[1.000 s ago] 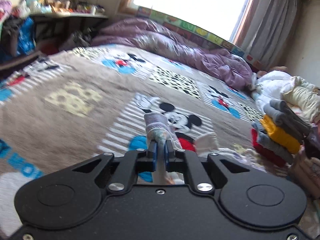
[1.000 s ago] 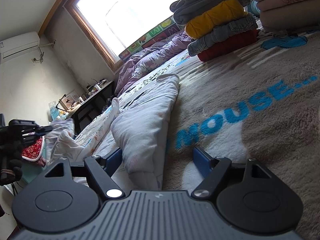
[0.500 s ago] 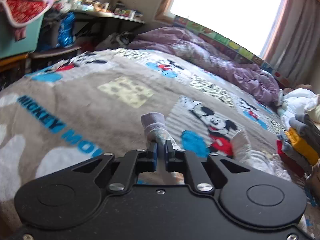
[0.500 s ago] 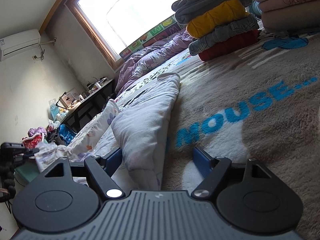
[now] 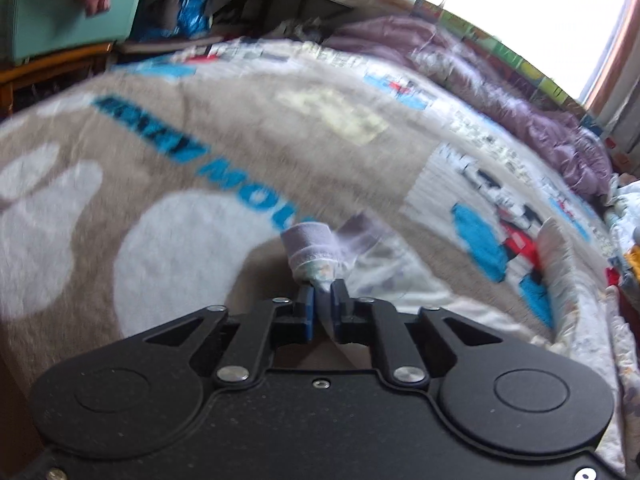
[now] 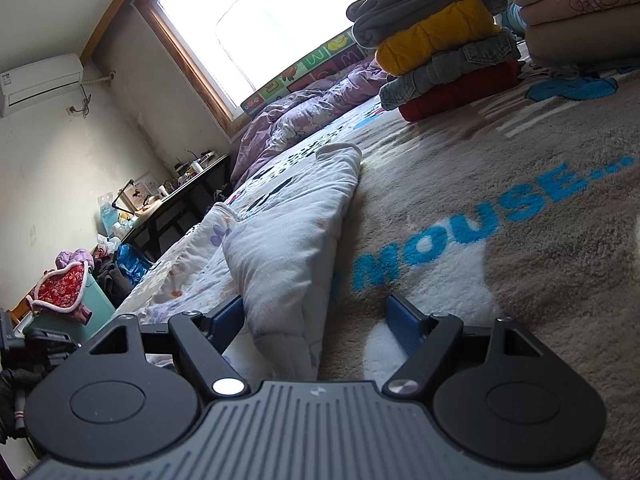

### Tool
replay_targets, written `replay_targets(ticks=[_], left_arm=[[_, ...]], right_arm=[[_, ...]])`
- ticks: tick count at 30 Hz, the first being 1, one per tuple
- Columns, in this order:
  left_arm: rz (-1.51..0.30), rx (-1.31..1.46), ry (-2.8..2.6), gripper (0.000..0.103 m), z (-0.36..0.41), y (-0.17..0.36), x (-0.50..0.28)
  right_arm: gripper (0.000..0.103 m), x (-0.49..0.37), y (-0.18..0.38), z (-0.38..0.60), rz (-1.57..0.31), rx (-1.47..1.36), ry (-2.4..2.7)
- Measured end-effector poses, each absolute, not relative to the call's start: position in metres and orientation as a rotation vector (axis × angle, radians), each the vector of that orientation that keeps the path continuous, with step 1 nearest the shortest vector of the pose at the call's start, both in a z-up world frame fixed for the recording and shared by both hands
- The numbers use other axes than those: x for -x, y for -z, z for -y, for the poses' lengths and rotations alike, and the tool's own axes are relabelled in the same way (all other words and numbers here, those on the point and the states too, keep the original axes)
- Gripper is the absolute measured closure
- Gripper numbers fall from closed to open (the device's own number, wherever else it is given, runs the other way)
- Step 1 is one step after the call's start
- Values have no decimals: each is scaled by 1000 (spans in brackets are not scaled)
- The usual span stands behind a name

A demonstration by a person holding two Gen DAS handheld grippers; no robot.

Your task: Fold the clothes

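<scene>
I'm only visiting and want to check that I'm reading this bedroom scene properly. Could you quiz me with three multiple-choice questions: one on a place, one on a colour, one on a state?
1. Where does the stack of folded clothes stand?
A) on the blanket
B) on a chair
C) in a basket

2. What colour is the stack's bottom garment?
A) green
B) red
C) white

3. How does the right claw stand?
A) shut on a sock
B) shut on nothing
C) open, with the end of the white garment between its fingers

Answers:
1 A: the stack's base rests on the brown lettered blanket.
2 B: red shows under the denim layer.
3 C: the blue pads stand far apart, with the garment lying between them.
</scene>
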State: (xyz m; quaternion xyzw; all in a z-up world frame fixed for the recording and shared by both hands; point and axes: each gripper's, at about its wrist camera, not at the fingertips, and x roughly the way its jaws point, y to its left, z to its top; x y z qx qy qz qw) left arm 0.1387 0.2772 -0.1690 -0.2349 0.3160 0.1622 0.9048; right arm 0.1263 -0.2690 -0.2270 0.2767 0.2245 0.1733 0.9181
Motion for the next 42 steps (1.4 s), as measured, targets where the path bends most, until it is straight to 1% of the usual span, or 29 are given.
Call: replay_targets(ticks=[1, 2, 4, 8, 13, 17, 19, 20, 22, 28, 31, 35, 36, 37, 42], left_arm=[[-652, 494, -347, 76, -279, 169, -137], [-643, 503, -357, 75, -280, 167, -134], [-626, 497, -390, 64, -280, 161, -129], [-598, 428, -380, 64, -275, 145, -127], [-621, 301, -201, 64, -254, 132, -151], [-726, 122, -90, 64, -223, 144, -179], [-769, 57, -75, 62, -214, 157, -193], [-763, 36, -136, 62, -214, 162, -198], [-727, 83, -224, 60, -223, 169, -206], [-668, 102, -354, 61, -217, 161, -201], [-646, 128, -325, 63, -207, 149, -195], [-607, 134, -155, 63, -174, 130, -195], [-606, 130, -99, 65, -162, 127, -198], [-605, 128, -38, 69, -150, 125, -202], [-623, 103, 201, 75, -90, 125, -225]], right_arm=[[26, -126, 227, 269, -462, -568, -357], [26, -126, 227, 269, -462, -568, -357], [26, -126, 227, 268, -462, -568, -357], [26, -125, 227, 268, -462, -567, -356], [26, -126, 226, 268, -464, -566, -354], [26, -126, 226, 267, -463, -558, -352], [26, -125, 226, 267, -463, -556, -352], [26, -125, 226, 267, -463, -554, -352], [26, -125, 226, 266, -463, -549, -352], [26, -125, 225, 267, -466, -550, -353], [25, -126, 225, 267, -467, -551, -353], [23, -125, 224, 265, -468, -546, -351], [23, -125, 224, 264, -469, -546, -351], [23, -125, 224, 264, -469, -546, -351], [22, -126, 224, 264, -468, -545, -353]])
